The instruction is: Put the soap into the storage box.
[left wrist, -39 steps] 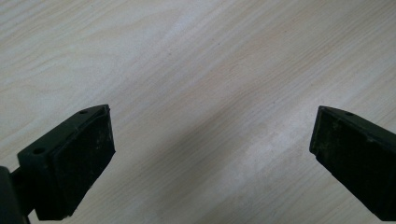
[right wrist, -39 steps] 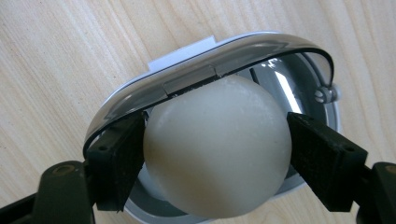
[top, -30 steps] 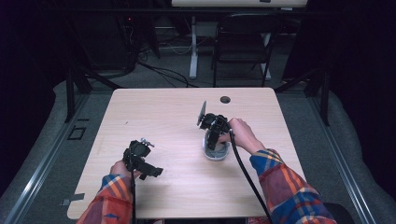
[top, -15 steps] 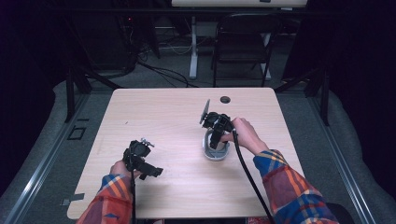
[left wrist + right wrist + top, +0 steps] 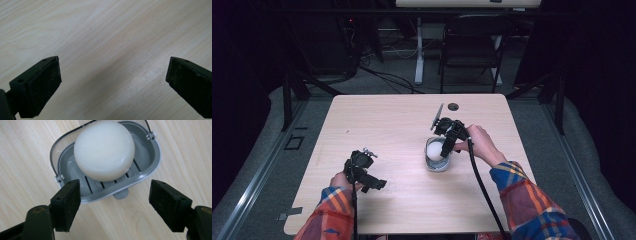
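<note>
My right gripper (image 5: 113, 205) hangs over the grey soap dish (image 5: 147, 170), its jaws spread wide and empty, with the near rim of the dish and its small front tab sitting just between and ahead of them. A round white soap bar (image 5: 104, 150) lies in the dish on the slotted floor, toward the far side from my jaws, and a clear hinged lid (image 5: 56, 145) stands open behind it. The dish's long axis runs across my jaw line, so as I judge it, closing on the soap means pushing forward and down past the rim. From above, the dish (image 5: 438, 164) sits right of the surface's (image 5: 382, 120) middle, directly under my right gripper (image 5: 446, 146). My left gripper (image 5: 364, 172) rests well apart near the front left, jaws spread over bare wood, so the right is plainly the nearer one.
</note>
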`<action>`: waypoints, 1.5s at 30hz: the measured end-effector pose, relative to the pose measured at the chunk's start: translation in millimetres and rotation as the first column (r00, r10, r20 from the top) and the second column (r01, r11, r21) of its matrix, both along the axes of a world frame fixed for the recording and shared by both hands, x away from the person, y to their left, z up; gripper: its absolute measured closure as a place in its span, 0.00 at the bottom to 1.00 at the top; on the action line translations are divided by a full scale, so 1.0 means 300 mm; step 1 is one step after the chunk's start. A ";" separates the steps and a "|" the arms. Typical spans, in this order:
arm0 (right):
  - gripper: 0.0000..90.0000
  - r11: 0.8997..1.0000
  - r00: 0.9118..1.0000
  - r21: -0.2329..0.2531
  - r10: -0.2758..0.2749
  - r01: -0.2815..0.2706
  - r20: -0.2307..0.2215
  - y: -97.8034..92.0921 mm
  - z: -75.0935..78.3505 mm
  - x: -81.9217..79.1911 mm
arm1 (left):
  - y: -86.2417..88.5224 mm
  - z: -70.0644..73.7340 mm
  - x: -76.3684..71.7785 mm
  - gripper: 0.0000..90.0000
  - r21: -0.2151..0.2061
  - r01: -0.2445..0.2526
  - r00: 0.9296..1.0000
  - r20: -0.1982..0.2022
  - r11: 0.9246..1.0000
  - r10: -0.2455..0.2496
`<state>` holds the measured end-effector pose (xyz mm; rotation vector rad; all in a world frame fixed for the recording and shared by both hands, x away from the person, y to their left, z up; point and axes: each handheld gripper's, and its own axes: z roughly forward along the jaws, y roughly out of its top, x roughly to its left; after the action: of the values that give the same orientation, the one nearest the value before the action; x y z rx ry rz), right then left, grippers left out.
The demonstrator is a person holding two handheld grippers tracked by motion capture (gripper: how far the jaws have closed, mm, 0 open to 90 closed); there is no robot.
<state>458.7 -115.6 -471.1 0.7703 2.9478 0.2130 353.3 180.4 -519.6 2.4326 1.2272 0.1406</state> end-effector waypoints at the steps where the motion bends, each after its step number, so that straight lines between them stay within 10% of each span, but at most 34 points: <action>1: 0.28 1.000 1.000 0.013 -0.008 0.008 0.005 -0.004 0.002 -0.004 | 0.000 0.000 0.000 0.00 0.000 0.001 1.000 0.000 1.000 -0.001; 24: 0.15 0.997 0.995 0.039 -0.063 0.060 0.084 -0.229 0.103 -0.119 | 0.000 0.002 0.000 0.00 0.001 0.000 1.000 0.001 1.000 0.000; 45: 0.02 0.983 0.981 0.003 -0.183 0.183 0.060 -0.466 0.030 -0.210 | 0.000 0.002 -0.001 0.00 -0.001 -0.001 1.000 0.003 1.000 0.001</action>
<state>395.8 -255.5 -462.2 1.0095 2.7994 0.2139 353.1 180.5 -519.0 2.4302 1.2268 0.1444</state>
